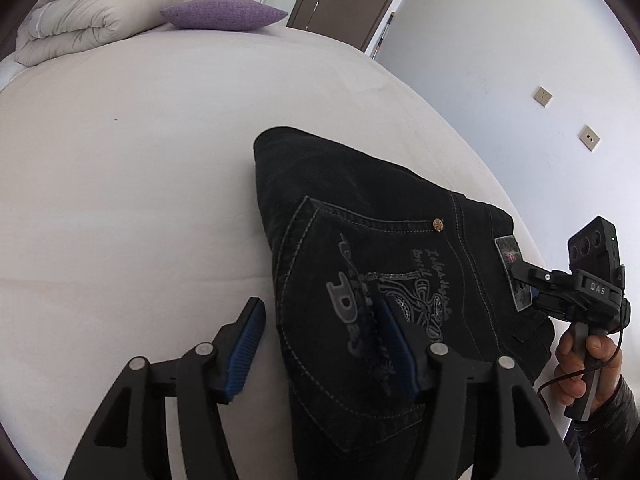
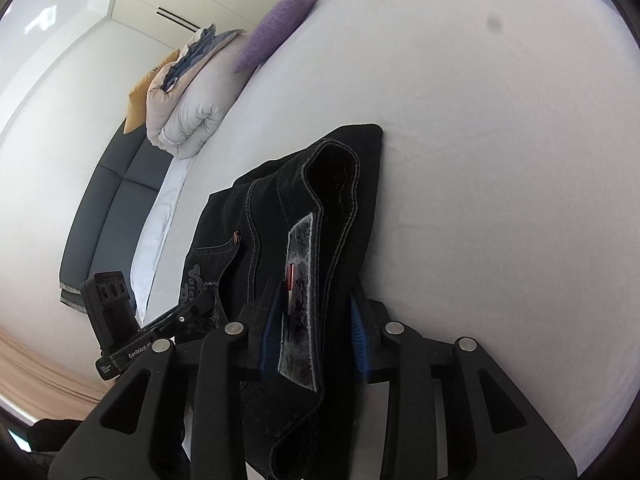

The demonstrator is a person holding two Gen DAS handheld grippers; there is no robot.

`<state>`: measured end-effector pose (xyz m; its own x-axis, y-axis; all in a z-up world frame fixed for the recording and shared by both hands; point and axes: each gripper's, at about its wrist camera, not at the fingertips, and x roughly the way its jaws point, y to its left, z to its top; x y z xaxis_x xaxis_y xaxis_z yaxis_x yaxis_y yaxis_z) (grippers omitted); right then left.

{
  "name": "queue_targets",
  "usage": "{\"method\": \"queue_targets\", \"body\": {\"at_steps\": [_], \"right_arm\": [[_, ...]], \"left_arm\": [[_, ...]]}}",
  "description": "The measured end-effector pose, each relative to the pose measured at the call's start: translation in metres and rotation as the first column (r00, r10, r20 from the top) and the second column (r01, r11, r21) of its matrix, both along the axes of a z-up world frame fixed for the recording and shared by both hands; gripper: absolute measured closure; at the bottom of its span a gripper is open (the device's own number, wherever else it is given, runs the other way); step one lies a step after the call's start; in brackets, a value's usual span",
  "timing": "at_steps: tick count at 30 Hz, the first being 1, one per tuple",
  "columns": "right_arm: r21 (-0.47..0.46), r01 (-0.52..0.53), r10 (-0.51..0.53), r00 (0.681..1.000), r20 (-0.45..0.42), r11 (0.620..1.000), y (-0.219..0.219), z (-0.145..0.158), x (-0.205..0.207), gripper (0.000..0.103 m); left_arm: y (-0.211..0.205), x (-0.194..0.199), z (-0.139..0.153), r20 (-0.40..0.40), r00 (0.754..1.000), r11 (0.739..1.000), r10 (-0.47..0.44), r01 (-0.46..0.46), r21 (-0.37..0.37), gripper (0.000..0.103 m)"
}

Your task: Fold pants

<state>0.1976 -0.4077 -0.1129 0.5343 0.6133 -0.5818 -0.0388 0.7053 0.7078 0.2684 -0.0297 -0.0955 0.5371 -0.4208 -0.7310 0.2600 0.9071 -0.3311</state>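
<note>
Pants [image 1: 360, 240] are in a compact black bundle on the bed [image 1: 140, 160], well away from the purple pillow [image 1: 224, 14], at the near edge. My left gripper [image 1: 320, 344] stands half open, straddling the bundle's edge by the back pocket, pads clear. Right gripper [image 2: 312, 332] straddles the waistband, jaws partly apart; contact is hard to judge there. I'd back both straight off so the fold doesn't get dragged open.

Folded jeans [image 1: 360, 216] lie on bed [image 1: 140, 160] at its near edge. Pillow [image 1: 224, 14] and folded duvet [image 1: 80, 20] at the far end, side by side. Left gripper [image 1: 320, 344] straddles the jeans' edge; right gripper [image 2: 314, 328] straddles the waistband [image 2: 320, 216].
</note>
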Motion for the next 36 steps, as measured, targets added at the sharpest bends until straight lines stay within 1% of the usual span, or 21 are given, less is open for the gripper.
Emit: {"method": "queue_targets", "body": {"at_steps": [3,5,7,10,12,14,16,17,18,19,20,22,23,24,25,26,28,30,31,33,36], "right_arm": [[-0.054,0.073,-0.071,0.997,0.041,0.996,-0.006,0.017,-0.025,0.046],[-0.094,0.107,-0.1,0.992,0.083,0.99,-0.003,0.033,-0.047,0.046],[-0.144,0.14,-0.118,0.982,0.149,0.98,0.004,0.053,-0.074,0.046],[-0.216,0.203,-0.142,0.953,0.267,0.955,0.017,0.085,-0.132,0.046],[-0.238,0.254,-0.168,0.928,0.333,0.937,0.025,0.104,-0.162,0.037],[-0.247,0.317,-0.199,0.892,0.407,0.916,0.036,0.124,-0.192,0.035],[-0.253,0.374,-0.215,0.844,0.491,0.892,0.045,0.144,-0.221,0.026],[-0.256,0.406,-0.223,0.817,0.532,0.877,0.053,0.155,-0.236,0.016],[-0.259,0.435,-0.226,0.788,0.572,0.862,0.058,0.165,-0.25,0.009],[-0.258,0.458,-0.223,0.758,0.613,0.851,0.062,0.176,-0.265,0.008],[-0.256,0.48,-0.214,0.724,0.656,0.839,0.065,0.186,-0.278,0.007],[-0.247,0.536,-0.206,0.648,0.733,0.808,0.072,0.207,-0.304,0.006],[-0.24,0.564,-0.202,0.609,0.767,0.79,0.076,0.217,-0.317,0.001],[-0.239,0.589,-0.199,0.581,0.789,0.772,0.079,0.227,-0.328,0.0],[-0.246,0.615,-0.205,0.569,0.797,0.75,0.082,0.235,-0.337,0.0],[-0.261,0.639,-0.22,0.573,0.79,0.724,0.085,0.242,-0.343,0.0],[-0.277,0.66,-0.249,0.587,0.77,0.698,0.091,0.25,-0.357,0.0],[-0.283,0.634,-0.228,0.601,0.766,0.72,0.096,0.255,-0.37,0.0],[-0.301,0.631,-0.224,0.615,0.756,0.715,0.1,0.256,-0.375,0.0],[-0.337,0.619,-0.229,0.655,0.72,0.71,0.104,0.255,-0.384,0.0],[-0.355,0.576,-0.258,0.723,0.64,0.736,0.103,0.241,-0.39,0.0]], "left_arm": [[0.004,-0.024,0.021,0.1,0.995,0.998,0.026,-0.032,0.056,0.032],[0.006,-0.051,0.042,0.197,0.979,0.994,0.045,-0.064,0.092,0.01],[0.007,-0.082,0.065,0.31,0.949,0.987,0.055,-0.099,0.128,0.0],[-0.001,-0.125,0.095,0.438,0.897,0.975,0.06,-0.147,0.168,0.0],[-0.008,-0.14,0.114,0.504,0.862,0.962,0.062,-0.186,0.2,0.0],[-0.013,-0.156,0.133,0.56,0.827,0.945,0.059,-0.227,0.235,0.0],[-0.014,-0.182,0.147,0.598,0.799,0.92,0.062,-0.278,0.276,0.0],[-0.016,-0.193,0.153,0.61,0.789,0.907,0.071,-0.306,0.29,0.0],[-0.017,-0.205,0.158,0.622,0.778,0.896,0.088,-0.335,0.292,0.0],[-0.014,-0.218,0.163,0.638,0.762,0.884,0.112,-0.37,0.287,0.0],[-0.013,-0.232,0.169,0.664,0.735,0.864,0.138,-0.417,0.282,0.0],[-0.009,-0.259,0.178,0.705,0.689,0.846,0.168,-0.468,0.255,0.0],[-0.008,-0.266,0.182,0.701,0.69,0.845,0.183,-0.475,0.247,0.0],[-0.007,-0.273,0.186,0.682,0.705,0.851,0.195,-0.468,0.239,0.0],[-0.004,-0.277,0.19,0.65,0.73,0.859,0.213,-0.457,0.232,0.0],[-0.001,-0.278,0.19,0.625,0.747,0.864,0.228,-0.451,0.224,0.0],[0.005,-0.28,0.191,0.575,0.775,0.871,0.264,-0.447,0.202,0.0],[0.009,-0.283,0.189,0.541,0.792,0.882,0.284,-0.437,0.176,0.0],[0.009,-0.286,0.187,0.529,0.798,0.885,0.288,-0.433,0.172,0.0],[0.01,-0.289,0.18,0.504,0.813,0.888,0.29,-0.425,0.174,0.0],[0.01,-0.292,0.167,0.474,0.835,0.89,0.278,-0.409,0.199,0.0]]}}
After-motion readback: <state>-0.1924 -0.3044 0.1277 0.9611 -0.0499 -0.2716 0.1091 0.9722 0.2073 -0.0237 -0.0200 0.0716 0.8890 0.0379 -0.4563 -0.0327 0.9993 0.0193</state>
